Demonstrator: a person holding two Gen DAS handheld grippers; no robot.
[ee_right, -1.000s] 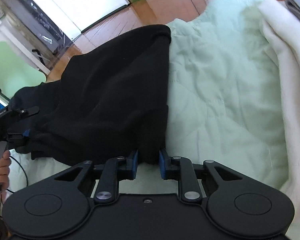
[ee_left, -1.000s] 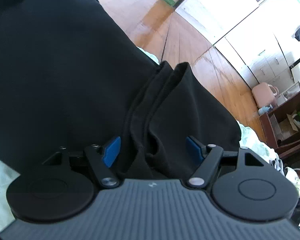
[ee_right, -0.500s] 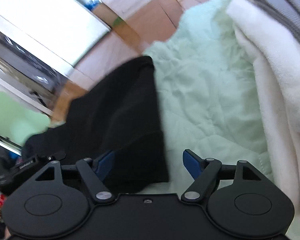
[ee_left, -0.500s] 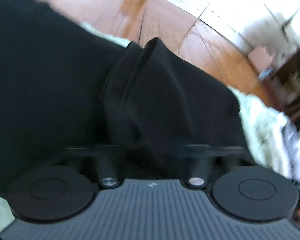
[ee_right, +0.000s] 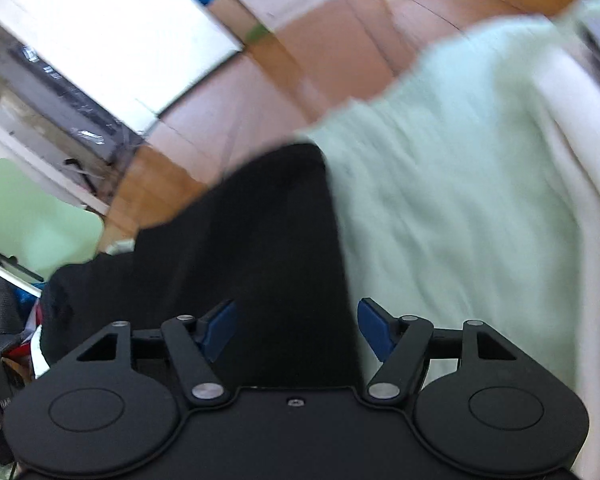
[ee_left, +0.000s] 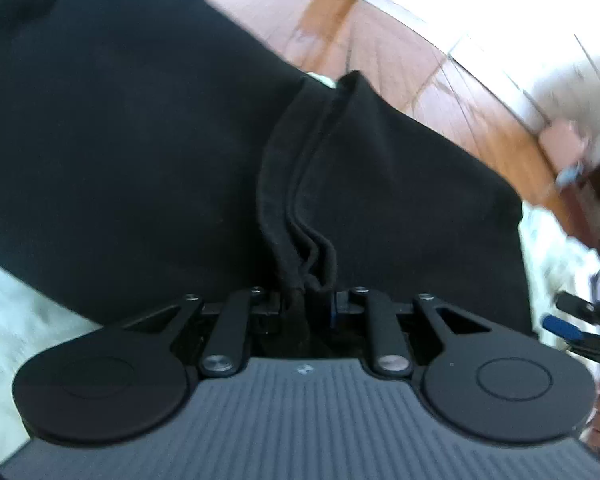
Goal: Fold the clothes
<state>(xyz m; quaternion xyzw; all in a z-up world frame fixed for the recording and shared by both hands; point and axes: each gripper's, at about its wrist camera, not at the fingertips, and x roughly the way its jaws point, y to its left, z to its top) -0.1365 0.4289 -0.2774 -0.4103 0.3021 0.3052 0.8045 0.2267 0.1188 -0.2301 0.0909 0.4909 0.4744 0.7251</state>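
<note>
1. The left gripper [ee_left: 306, 304] has its jaws drawn close together on a bunched ridge of the black soft fabric garment [ee_left: 140, 152]; the gathered hems run straight into the narrow gap, the pads press on them, and the jaws are easing open slightly.
2. The garment spreads wide to the left of that ridge and falls away to the right of it, lying on the pale mint-green quilted bed cover [ee_right: 440, 208].
3. The right gripper [ee_right: 296, 328] has its jaws wide apart and closing a little; its blue pads [ee_right: 374, 330] stand clear of the cloth.
4. A straight edge of the garment runs between those jaws, with neither pad pressing on it.
5. A white fleecy blanket [ee_right: 588, 184] lies along the cover's right side.
6. Brown wooden floorboards [ee_left: 440, 80] show beyond the bed.
7. In the left wrist view the right gripper shows at the far right edge, blurred.
</note>
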